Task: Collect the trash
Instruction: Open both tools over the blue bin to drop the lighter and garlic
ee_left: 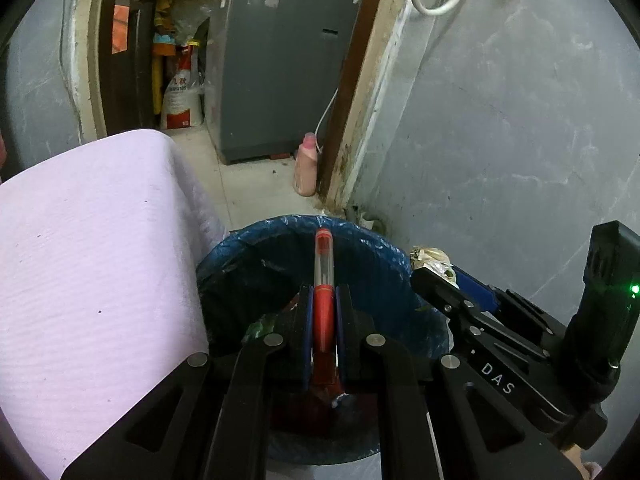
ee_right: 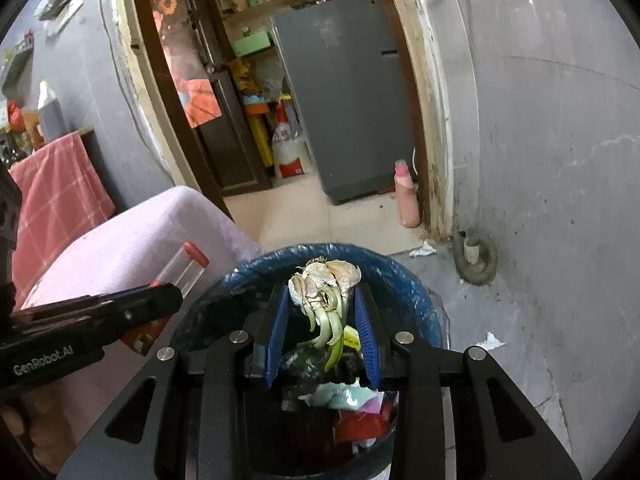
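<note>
Over the blue-lined bin (ee_right: 416, 300), the right gripper (ee_right: 320, 300) clasps a sprouted garlic bulb (ee_right: 324, 280) between its blue pads – green shoots hang down toward the litter inside. Beside it, the left gripper (ee_left: 323, 300) clamps a red-capped tube (ee_left: 323, 268) above the bin's rim, next to a lilac cloth (ee_left: 92, 240).

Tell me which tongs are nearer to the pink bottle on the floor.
Probably right, though only slightly. The right tongs hold sprouted garlic over the bin, bottle ahead. The left tongs, holding a red tube, sit beside them.
</note>
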`<state>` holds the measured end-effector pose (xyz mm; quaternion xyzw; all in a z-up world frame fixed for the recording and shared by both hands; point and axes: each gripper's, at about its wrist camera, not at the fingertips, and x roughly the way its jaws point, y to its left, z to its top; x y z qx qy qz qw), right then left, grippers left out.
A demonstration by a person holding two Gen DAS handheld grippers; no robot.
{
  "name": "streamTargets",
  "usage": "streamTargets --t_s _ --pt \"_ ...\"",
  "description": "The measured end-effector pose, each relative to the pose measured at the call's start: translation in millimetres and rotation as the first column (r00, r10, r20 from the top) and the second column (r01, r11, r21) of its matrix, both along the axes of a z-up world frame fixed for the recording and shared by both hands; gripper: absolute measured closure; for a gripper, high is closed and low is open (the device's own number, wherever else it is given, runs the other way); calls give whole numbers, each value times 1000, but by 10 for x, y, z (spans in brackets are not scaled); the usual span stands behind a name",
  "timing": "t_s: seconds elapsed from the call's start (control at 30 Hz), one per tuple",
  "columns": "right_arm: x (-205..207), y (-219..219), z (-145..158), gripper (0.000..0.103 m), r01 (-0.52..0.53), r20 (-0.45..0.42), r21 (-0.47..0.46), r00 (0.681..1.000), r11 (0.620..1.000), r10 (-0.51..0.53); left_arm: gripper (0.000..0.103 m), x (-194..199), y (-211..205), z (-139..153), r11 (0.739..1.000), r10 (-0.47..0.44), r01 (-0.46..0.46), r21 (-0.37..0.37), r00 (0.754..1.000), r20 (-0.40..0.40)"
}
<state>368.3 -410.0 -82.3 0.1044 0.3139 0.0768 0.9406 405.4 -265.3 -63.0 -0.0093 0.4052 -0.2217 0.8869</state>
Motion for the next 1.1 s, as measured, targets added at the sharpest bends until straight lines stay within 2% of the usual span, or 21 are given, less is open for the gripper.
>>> streamTargets --t_s 0.23,0.43,0.67,0.73,0.83,0.87,1.03,1.1 --pt "7 -20 -20 70 0 -21 6 1000 1000 0 95 3 -13 -80 1000 -9 9 22 1000 -11" --pt "10 -36 -6 66 5 -24 9 1000 1000 -4 95 -8 25 -83 1000 -13 13 -3 1000 -14" --pt "-53 -63 106 64 27 13 2 1000 1000 -27 93 -40 112 -18 999 -1 0 -53 1000 -9" --pt "-72 -73 149 63 35 24 1 999 999 -35 89 -64 144 18 998 7 -6 -68 1000 1" --pt "-107 -92 235 61 47 44 3 998 999 -47 73 -108 166 105 996 34 -31 -86 999 31" --pt "-129 -96 279 59 54 58 4 997 999 -54 68 -138 205 149 994 50 -45 -96 997 51" --pt "-227 -73 459 51 71 116 -3 991 997 -70 57 -255 374 347 987 116 -101 -124 987 115" --pt "-286 -62 537 46 77 143 3 987 997 -76 48 -304 447 425 984 141 -123 -129 980 139"
